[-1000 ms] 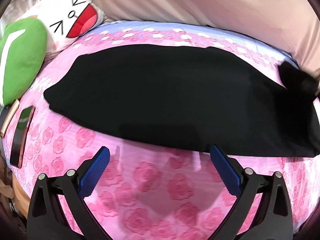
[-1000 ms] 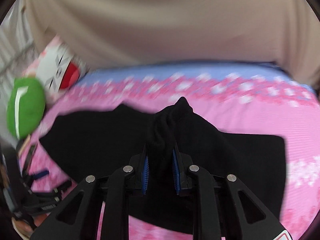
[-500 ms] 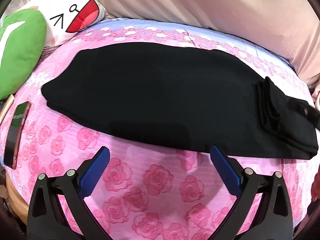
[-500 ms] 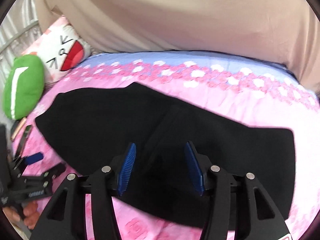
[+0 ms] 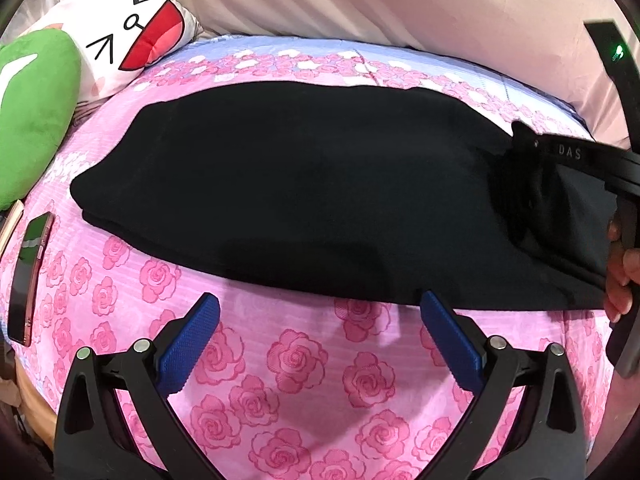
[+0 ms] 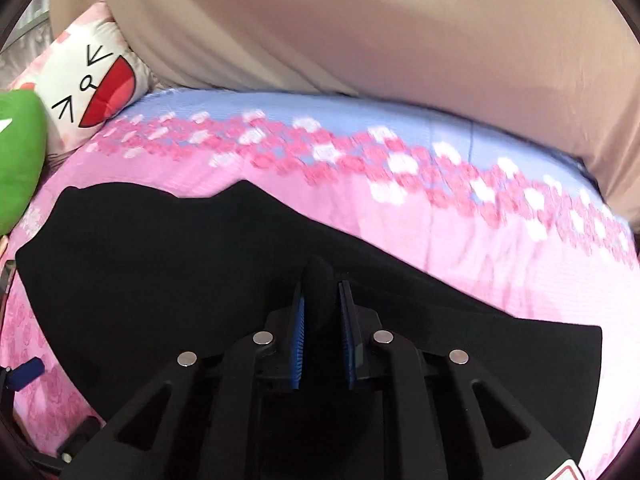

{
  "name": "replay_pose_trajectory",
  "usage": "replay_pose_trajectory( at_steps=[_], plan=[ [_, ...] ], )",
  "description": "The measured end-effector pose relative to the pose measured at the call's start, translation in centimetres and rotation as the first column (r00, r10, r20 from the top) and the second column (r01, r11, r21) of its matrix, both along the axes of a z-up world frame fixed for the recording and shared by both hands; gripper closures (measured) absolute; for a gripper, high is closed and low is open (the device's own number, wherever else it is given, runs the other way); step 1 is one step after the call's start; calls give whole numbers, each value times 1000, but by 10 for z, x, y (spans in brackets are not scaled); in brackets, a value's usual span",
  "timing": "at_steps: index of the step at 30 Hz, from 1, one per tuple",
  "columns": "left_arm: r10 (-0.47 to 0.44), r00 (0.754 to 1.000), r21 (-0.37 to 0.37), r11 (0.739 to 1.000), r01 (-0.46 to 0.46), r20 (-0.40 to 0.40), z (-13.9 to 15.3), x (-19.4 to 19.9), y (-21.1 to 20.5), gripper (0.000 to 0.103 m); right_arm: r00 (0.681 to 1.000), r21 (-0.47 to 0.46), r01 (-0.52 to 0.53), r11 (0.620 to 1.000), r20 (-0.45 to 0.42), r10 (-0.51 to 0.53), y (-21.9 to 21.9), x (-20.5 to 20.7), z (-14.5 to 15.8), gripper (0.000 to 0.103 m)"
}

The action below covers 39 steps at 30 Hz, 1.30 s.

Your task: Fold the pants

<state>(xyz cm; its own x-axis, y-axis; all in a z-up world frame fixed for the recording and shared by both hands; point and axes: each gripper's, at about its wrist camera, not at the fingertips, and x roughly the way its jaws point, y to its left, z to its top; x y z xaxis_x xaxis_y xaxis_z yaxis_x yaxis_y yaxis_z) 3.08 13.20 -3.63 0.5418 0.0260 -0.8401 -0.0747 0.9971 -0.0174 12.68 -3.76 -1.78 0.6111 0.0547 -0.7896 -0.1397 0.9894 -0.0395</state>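
The black pants [image 5: 296,196] lie flat across the pink rose-print bed, folded lengthwise. My left gripper [image 5: 320,312] is open and empty, just short of the pants' near edge. My right gripper [image 6: 322,292] is shut on a bunched fold of the pants [image 6: 120,272] near their middle. In the left wrist view the right gripper [image 5: 532,184] reaches in from the right and pinches the cloth near the pants' right end.
A green cushion [image 5: 32,112] and a white cartoon-face pillow [image 5: 128,36] sit at the bed's left end. A phone [image 5: 28,272] lies at the left edge. A beige curtain [image 6: 360,40] hangs behind the bed. The bed sheet [image 5: 304,380] spreads below the pants.
My right gripper was shut on the cloth, opened half a second ago, and has shut again on a fold. My left gripper stayed open and edged closer to the pants.
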Motion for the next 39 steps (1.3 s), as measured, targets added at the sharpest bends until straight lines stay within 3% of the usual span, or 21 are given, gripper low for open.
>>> replay_pose_trajectory(
  at_steps=[1,2,4,7,9,11,13,15,18,21,23,24,26,28,30,31,32,34,39],
  plan=[
    [-2,1000,0,1000,2,-4,-1,1,-2,5,999,-13,-14,1000,-30,13,5,6,-9,73],
    [-3,1000,4,1000,3,-8,-2,2,-3,5,997,-33,-38,999,-68,36,10,13,-25,68],
    [-9,1000,15,1000,9,-13,-4,3,-6,5,999,-93,-50,994,-6,50,21,6,-24,63],
    [-6,1000,27,1000,7,-18,-6,2,-5,5,998,42,-49,998,50,47,7,-19,7,64],
    [6,1000,20,1000,-5,-19,-7,1,1,5,996,160,24,987,79,-37,-35,-44,30,63],
    [19,1000,15,1000,-19,-20,-8,1,9,5,988,190,113,975,85,-131,-80,-70,39,48],
    [42,999,-5,999,-42,2,-7,2,20,5,971,199,211,957,66,-228,-126,-93,38,46],
    [107,994,-46,993,-106,31,-3,6,43,5,930,168,356,919,35,-366,-178,-124,28,45],
    [212,977,-115,971,-208,18,-3,19,82,5,898,213,435,875,-35,-438,-217,-147,10,45],
    [304,952,-237,925,-298,-10,-8,32,129,5,907,335,418,845,-91,-412,-229,-155,-9,44],
    [318,947,-288,904,-316,-40,-12,37,142,5,921,380,386,841,-109,-374,-225,-153,-18,34],
    [329,944,-307,897,-319,-19,-11,39,147,5,927,383,372,845,-115,-356,-220,-151,-23,33],
    [355,935,-300,890,-344,-21,-12,45,150,5,929,370,368,853,-126,-347,-210,-145,-35,27],
    [381,925,-278,887,-368,-8,-12,52,151,5,934,347,355,868,-84,-348,-195,-139,-34,25],
    [407,913,-258,882,-394,-3,-12,57,147,5,930,326,362,873,-62,-362,-190,-135,-35,39],
    [422,906,-236,881,-409,5,-12,60,144,5,932,333,357,873,-57,-359,-189,-132,-34,61],
    [429,903,-215,883,-417,7,-13,62,141,5,932,362,352,863,-48,-360,-190,-134,-30,77],
    [427,904,-179,890,-420,0,-13,67,133,7,928,396,356,846,-43,-370,-194,-134,-22,84],
    [424,905,-222,882,-416,-12,-9,52,141,11,918,428,355,831,7,-396,-215,-154,8,89]
  ],
)
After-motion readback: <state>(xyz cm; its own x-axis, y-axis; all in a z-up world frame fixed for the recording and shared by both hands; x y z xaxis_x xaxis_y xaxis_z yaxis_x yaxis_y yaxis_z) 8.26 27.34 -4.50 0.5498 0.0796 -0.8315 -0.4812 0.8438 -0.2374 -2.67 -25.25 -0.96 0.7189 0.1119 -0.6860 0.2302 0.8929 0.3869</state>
